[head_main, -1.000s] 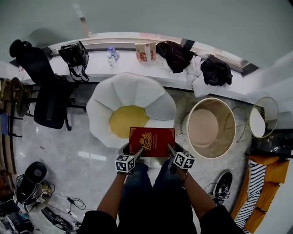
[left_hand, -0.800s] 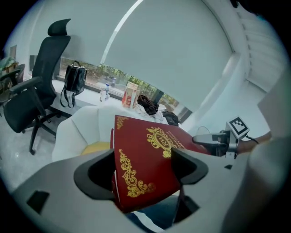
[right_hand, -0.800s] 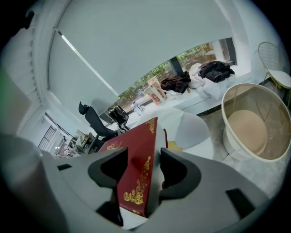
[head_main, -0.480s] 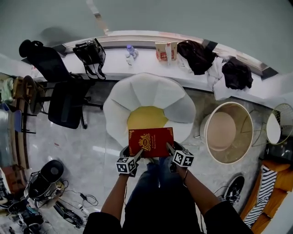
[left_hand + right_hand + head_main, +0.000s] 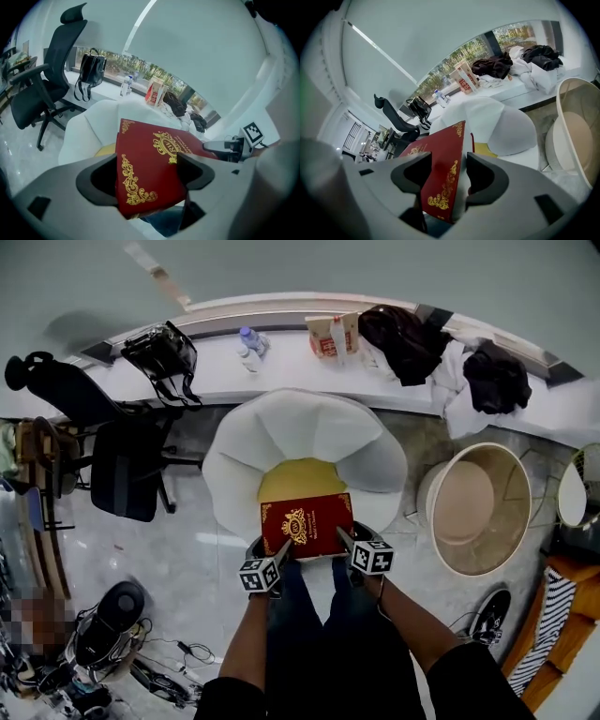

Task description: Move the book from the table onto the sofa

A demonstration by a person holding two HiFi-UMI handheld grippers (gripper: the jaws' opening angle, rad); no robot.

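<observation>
- The red book point(image 5: 307, 526) with gold ornament is held cover up in the air. It lies over the front rim of the white petal-shaped sofa point(image 5: 302, 430), and its far edge overlaps the near part of the yellow seat cushion point(image 5: 300, 480).
- The left tongs point(image 5: 280, 551) are clamped on the book's near left corner. The left gripper view shows the cover wedged between both dark pads.
- The right tongs point(image 5: 343, 540) are clamped on the near right edge, with the book standing edgewise between the pads in the right gripper view.
- The person's legs point(image 5: 323, 634) are below the book.
- A second ago the sofa sat to the left of the book; now the book is centred in front of the cushion, and the grip is unchanged.
- The round beige surface point(image 5: 475, 507) stands well apart on the right, farther out in the head view than before.
- Behind the sofa, a long white surface point(image 5: 281, 371) carries a black bag point(image 5: 161, 351), a bottle point(image 5: 248, 341), a carton point(image 5: 330, 336) and dark clothes point(image 5: 405, 336).
- A black office chair point(image 5: 122, 460) stands to the left.
</observation>
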